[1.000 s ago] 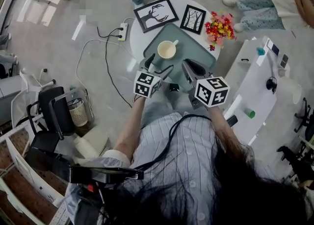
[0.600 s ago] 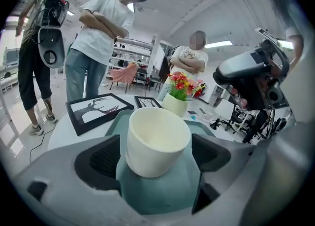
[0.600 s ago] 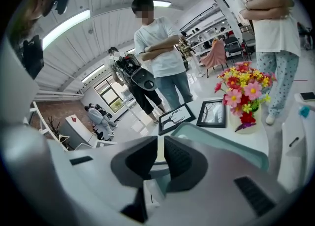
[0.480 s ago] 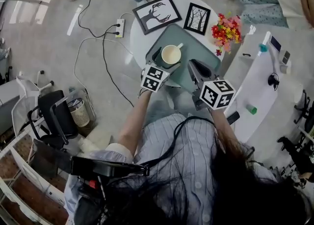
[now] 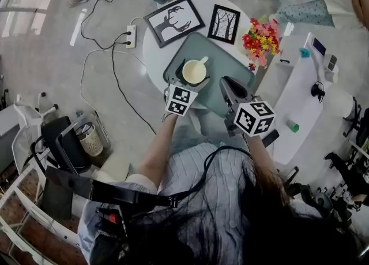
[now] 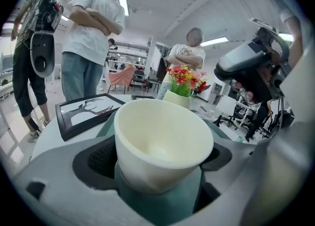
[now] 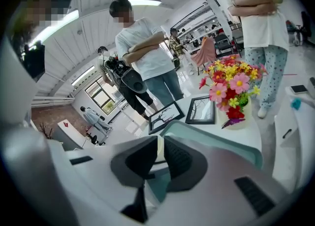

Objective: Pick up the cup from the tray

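Note:
A cream cup (image 5: pixel 194 71) with a small handle stands upright on the teal tray (image 5: pixel 222 56), on a round white table (image 5: pixel 154 56). My left gripper (image 5: pixel 190 78) reaches in from the near side, and its jaws are opening. In the left gripper view the cup (image 6: pixel 162 146) fills the space between the dark pads (image 6: pixel 98 157), with a little room on each side. My right gripper (image 5: pixel 226 83) hovers over the tray's near right part, right of the cup. In its own view my right gripper (image 7: pixel 158 158) has its pads almost together, with nothing between them.
Two framed black-and-white pictures (image 5: pixel 173 21) (image 5: pixel 225 22) lie behind the tray. A pot of red and yellow flowers (image 5: pixel 262 37) stands at the table's right edge. A white side table (image 5: pixel 305 85) is to the right, and a power strip (image 5: pixel 130 36) with cables lies on the floor. People stand beyond the table.
My left gripper has moved forward from short of the cup until its jaws flank it, and they have spread wider. The right gripper stays over the tray.

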`<state>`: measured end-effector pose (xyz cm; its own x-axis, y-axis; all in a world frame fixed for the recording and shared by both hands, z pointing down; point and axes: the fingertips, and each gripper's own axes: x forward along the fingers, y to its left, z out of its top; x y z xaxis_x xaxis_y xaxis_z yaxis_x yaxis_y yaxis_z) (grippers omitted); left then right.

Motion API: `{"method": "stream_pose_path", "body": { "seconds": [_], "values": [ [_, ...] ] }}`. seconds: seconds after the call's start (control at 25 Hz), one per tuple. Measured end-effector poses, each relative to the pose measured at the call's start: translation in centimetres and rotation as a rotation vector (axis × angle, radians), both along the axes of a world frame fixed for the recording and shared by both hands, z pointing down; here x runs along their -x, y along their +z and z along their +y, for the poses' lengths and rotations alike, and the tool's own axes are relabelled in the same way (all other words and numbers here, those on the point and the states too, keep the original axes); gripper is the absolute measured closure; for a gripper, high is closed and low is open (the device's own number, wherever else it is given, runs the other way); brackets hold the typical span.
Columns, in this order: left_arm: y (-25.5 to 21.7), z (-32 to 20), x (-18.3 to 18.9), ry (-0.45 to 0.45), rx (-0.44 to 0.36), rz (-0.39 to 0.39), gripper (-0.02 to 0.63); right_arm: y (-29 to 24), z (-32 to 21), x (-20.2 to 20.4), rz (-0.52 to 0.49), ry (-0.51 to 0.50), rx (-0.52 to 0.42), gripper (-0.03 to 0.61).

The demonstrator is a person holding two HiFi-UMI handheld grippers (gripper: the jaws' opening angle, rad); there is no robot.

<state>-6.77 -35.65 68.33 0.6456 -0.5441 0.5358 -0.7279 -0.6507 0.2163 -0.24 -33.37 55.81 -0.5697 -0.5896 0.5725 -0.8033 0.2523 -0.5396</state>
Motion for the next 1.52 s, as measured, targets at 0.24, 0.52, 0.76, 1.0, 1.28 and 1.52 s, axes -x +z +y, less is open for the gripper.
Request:
{"method": "stream_pose_path", "body": {
  "seconds": [0.24, 0.52, 0.76, 1.0, 1.28, 1.52],
  "values": [
    [1.1, -0.1, -0.1, -0.02, 0.007, -0.034, 0.152, 0.8, 0.4, -0.4, 0.01, 0.009, 0.027, 0.522],
    [0.8, -0.6, -0.3, -0.021, -0.035, -0.066, 0.153, 1.2, 1.7, -1.1, 0.021, 0.012, 0.049, 0.522],
    [0.5, -0.6, -0.5, -0.007, -0.06, -0.085, 0.155, 1.3, 2.1, -1.9, 0.026, 0.017, 0.049, 0.522],
    [-1.4, -0.8, -0.9, -0.029, -0.095, -0.069, 0.155, 1.2, 2.4, -2.7, 0.026, 0.0, 0.037, 0.522],
    [-6.1, -1.3, -0.7, -0.102, -0.144, -0.019, 0.155, 0.3, 2.2, -3.5, 0.013, -0.025, 0.001, 0.522],
    [-9.9, -0.7, -0.2, -0.159, -0.18, -0.006, 0.155, -0.6, 2.6, -3.6, -0.029, -0.068, -0.037, 0.522]
  ]
}}
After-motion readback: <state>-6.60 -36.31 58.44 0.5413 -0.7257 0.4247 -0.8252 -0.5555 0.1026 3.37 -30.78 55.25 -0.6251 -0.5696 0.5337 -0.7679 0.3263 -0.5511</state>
